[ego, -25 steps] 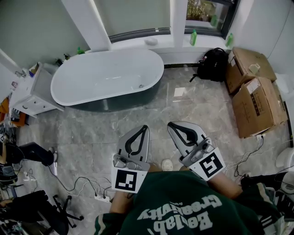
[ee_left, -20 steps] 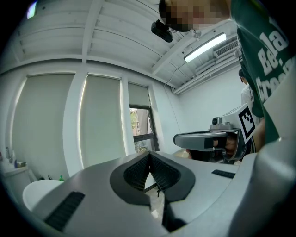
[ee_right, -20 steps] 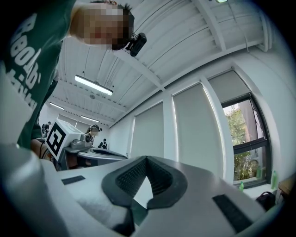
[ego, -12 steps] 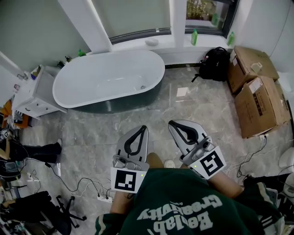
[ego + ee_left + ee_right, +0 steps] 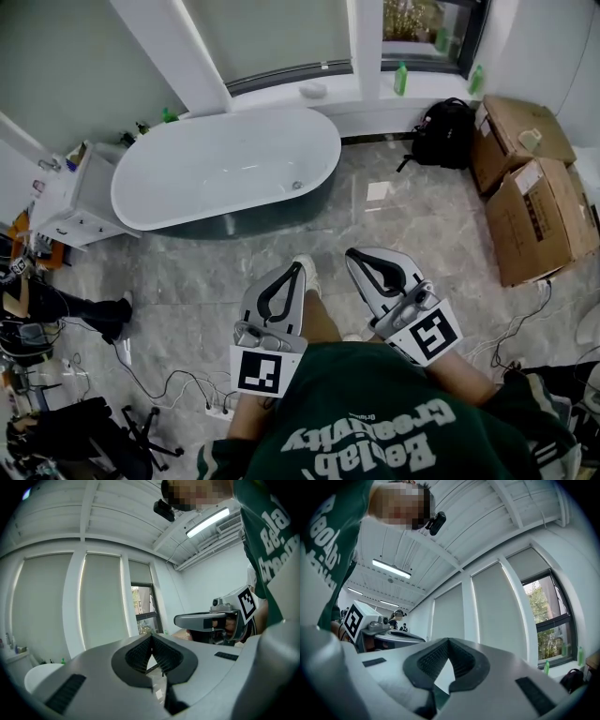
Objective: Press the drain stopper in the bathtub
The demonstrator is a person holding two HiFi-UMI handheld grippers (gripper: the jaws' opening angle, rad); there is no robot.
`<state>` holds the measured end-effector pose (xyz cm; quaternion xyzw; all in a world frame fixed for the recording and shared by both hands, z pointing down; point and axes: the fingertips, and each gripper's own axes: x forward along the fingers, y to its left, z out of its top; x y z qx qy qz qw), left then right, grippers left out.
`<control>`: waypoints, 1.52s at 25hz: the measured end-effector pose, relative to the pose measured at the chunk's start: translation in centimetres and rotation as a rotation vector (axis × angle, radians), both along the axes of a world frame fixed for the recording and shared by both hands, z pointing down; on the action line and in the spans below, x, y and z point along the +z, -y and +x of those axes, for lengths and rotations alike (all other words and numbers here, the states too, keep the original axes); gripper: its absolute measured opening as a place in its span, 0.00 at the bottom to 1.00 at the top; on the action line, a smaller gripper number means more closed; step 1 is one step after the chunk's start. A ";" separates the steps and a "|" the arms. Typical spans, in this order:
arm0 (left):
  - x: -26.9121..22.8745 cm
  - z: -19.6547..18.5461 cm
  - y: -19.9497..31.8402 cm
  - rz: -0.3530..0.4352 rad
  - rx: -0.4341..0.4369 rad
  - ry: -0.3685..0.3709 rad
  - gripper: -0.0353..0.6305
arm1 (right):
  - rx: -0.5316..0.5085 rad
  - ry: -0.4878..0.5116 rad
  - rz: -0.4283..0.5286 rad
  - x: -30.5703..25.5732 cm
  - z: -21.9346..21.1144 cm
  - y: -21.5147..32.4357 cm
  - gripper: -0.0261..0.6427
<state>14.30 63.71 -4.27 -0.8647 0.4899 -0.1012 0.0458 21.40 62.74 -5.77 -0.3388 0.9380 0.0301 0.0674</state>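
While left gripper point(image 5: 298, 267) and right gripper point(image 5: 352, 253) hang pressed together, empty, lower centre, the drain stopper point(image 5: 297, 186) sits in the bathtub point(image 5: 206, 159) upper left: small, rigid, probably slick. Press its top squarely.

1. Ahead of the left claw point(image 5: 298, 266), the bathtub point(image 5: 216, 173) is smooth, glossy white.
2. The floor point(image 5: 187, 272) under it is shiny grey stone.
3. Far to its right, the boxes point(image 5: 548, 220) are dull brown cardboard.

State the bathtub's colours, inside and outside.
The bathtub is white inside and dark grey outside; the head view shows it best.
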 end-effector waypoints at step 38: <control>2.0 -16.3 52.8 -0.043 0.179 -0.011 0.07 | 0.141 -0.048 -0.094 3.0 -16.7 47.8 0.06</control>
